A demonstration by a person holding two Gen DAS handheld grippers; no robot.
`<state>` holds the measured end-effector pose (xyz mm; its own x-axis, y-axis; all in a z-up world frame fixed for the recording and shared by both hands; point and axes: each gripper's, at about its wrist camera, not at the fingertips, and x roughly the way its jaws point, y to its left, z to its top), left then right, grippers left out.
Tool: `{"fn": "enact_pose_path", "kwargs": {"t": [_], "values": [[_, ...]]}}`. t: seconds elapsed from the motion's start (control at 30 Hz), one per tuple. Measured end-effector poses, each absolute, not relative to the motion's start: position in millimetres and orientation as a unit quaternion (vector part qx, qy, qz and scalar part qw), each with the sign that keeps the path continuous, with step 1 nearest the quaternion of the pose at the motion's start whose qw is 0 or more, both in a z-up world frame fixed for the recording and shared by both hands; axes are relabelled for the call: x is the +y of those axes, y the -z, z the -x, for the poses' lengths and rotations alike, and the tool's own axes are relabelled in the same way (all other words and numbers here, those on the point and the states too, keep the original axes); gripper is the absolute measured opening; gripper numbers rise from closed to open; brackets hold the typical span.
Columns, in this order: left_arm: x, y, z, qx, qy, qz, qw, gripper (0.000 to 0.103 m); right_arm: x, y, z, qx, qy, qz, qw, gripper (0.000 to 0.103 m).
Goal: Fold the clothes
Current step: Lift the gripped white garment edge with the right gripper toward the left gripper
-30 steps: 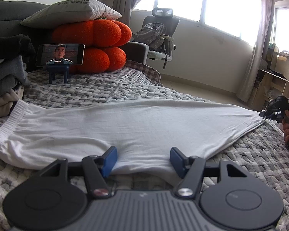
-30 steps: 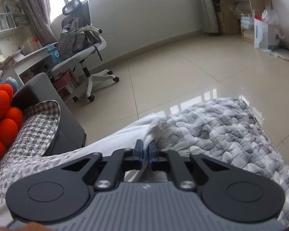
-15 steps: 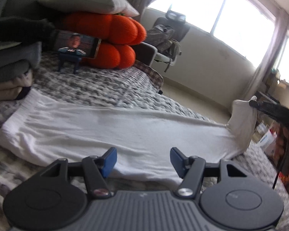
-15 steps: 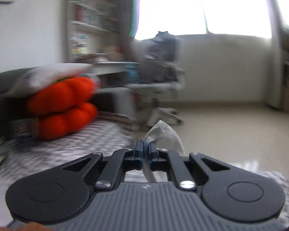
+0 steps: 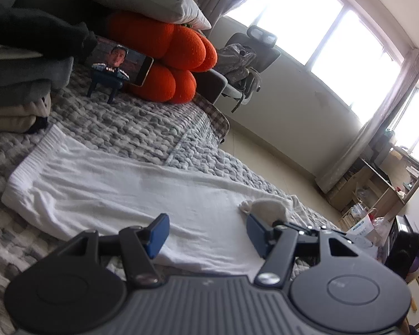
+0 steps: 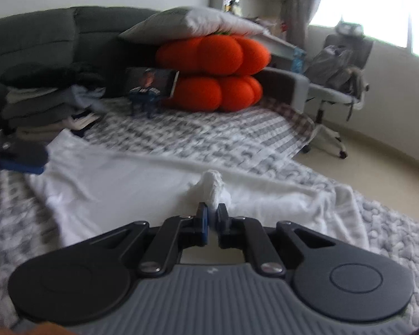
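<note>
White garment on grey quilted bed; left jaws apart, right jaws just loosening around its corner.

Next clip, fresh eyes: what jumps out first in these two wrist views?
The orange pumpkin cushion at the back of the bed, under a grey pillow. Then the long white garment spread across the grey quilt, its end bunched between the fingers of the right gripper. The left gripper hovers open over its near edge.
</note>
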<state>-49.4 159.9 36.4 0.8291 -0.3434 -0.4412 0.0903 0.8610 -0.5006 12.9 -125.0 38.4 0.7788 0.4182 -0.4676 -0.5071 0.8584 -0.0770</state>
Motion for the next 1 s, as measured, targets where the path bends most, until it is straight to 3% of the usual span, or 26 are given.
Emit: {"fn": "enact_pose_path", "kwargs": {"t": [0.23,0.27,0.3,0.37,0.73,0.8,0.93,1.0], "values": [[149.2,-35.0,43.8,0.275,0.129,0.236,0.923,0.063,-124.9,-30.8,-5.3,0.221,-0.232,0.166,0.933,0.016],[148.0,-35.3,43.5,0.277,0.132,0.239,0.921,0.063,-126.4,-29.5,-5.6,0.221,-0.233,0.171,0.931,0.022],[146.5,-35.5,42.4,0.278,0.135,0.241,0.92,0.063,-127.7,-28.8,-5.1,0.22,-0.234,0.173,0.931,0.035],[143.1,-36.0,39.5,0.281,0.142,0.247,0.916,0.063,-129.0,-27.5,-2.7,0.211,-0.235,0.18,0.931,0.045],[120.0,-32.2,17.3,0.302,0.169,0.271,0.898,0.063,-104.7,-19.9,3.0,0.19,-0.265,0.242,0.914,0.045],[118.9,-32.2,14.6,0.304,0.171,0.278,0.895,0.063,-101.5,-18.4,5.5,0.185,-0.267,0.254,0.911,0.038],[117.8,-29.5,12.2,0.31,0.171,0.284,0.891,0.063,-95.6,-14.2,8.8,0.177,-0.268,0.282,0.904,0.033],[117.5,-27.9,11.5,0.313,0.172,0.288,0.889,0.063,-93.8,-12.8,5.9,0.183,-0.269,0.285,0.901,0.02]]}}
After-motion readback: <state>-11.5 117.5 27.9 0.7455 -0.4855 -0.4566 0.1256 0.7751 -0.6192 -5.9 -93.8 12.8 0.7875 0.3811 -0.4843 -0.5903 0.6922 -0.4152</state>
